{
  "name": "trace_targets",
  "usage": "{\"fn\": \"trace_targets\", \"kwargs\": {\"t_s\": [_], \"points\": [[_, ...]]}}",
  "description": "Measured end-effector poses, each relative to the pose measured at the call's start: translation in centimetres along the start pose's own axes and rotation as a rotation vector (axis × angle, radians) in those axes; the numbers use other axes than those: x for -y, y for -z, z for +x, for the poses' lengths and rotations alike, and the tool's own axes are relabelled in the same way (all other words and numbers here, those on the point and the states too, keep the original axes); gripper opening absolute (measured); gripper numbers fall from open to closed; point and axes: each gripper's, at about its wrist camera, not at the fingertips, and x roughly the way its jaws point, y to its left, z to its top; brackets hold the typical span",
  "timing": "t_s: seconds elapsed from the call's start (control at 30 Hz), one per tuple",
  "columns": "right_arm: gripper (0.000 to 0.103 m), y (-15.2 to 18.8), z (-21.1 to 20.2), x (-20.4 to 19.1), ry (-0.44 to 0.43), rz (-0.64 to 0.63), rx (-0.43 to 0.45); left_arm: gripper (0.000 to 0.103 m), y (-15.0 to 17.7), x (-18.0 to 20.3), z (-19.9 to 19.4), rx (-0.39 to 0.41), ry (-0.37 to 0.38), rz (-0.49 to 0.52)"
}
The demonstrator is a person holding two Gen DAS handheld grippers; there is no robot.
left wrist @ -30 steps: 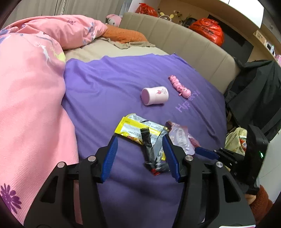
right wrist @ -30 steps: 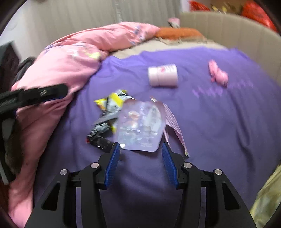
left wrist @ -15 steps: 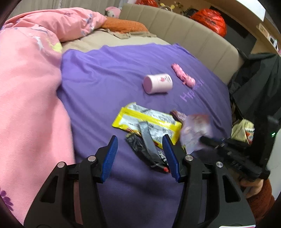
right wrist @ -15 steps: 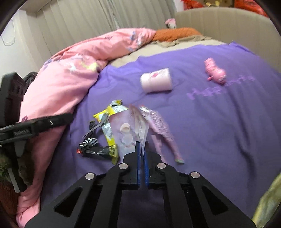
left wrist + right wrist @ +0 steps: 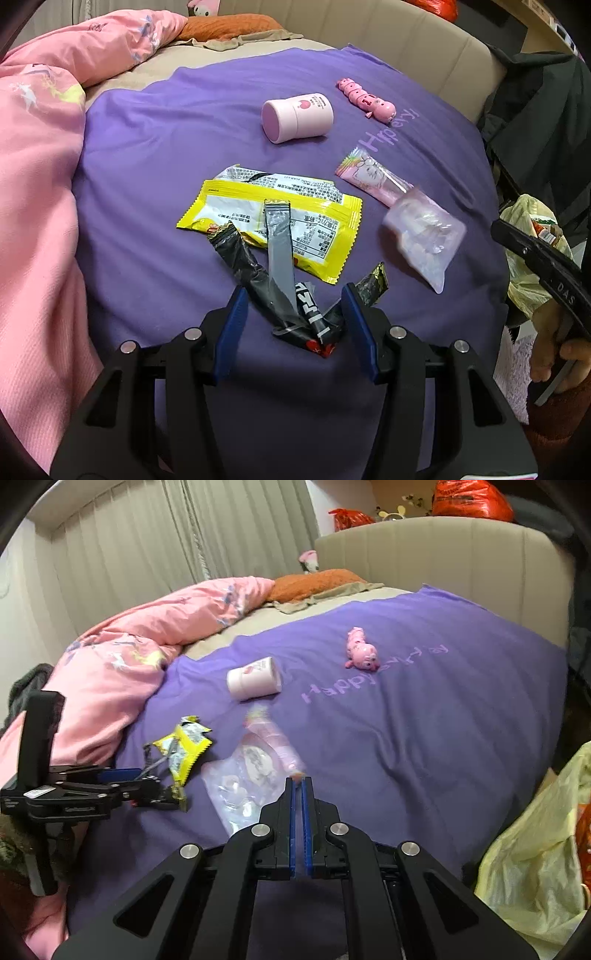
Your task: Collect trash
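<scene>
Right tongs [image 5: 299, 790] clench the limp clear pouch [image 5: 240, 782] by its near edge; left tongs [image 5: 291, 306], released, straddle the crinkly, featherlight black wrapper [image 5: 280, 295].

The light is soft and even, like indoor room light, and colours look a bit dull. Both views bend strongly at the edges, with dark round corners. The clear pouch [image 5: 424, 236] is smeared by motion blur in both views. A soft shadow lies on the purple blanket [image 5: 166, 140] under the left gripper [image 5: 291, 306]. No strong glare shows anywhere.
</scene>
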Motion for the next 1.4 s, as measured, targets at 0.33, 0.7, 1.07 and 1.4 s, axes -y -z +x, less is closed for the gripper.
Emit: {"fn": "trace_targets", "kwargs": {"t_s": [0.33, 0.7, 1.07, 1.4], "points": [[0.060, 1.4, 2.2, -3.4, -0.042, -0.132, -0.115, 0.050, -0.2, -0.6, -0.5, 0.016, 0.009, -0.019], [0.060, 0.8, 5.4, -5.9, 0.029, -0.232, -0.193, 0.050, -1.1, -4.1, -2.8, 0.095, 0.019, -0.162], [0.027, -0.2, 5.4, -5.7, 0.018, -0.246, -0.150, 0.050, -1.1, -4.2, -2.7, 0.094, 0.030, -0.169], [0.050, 0.1, 4.1, -4.7, -0.027, -0.157, -0.164, 0.050, -1.2, -4.2, -4.1, 0.149, 0.028, -0.198]]}}
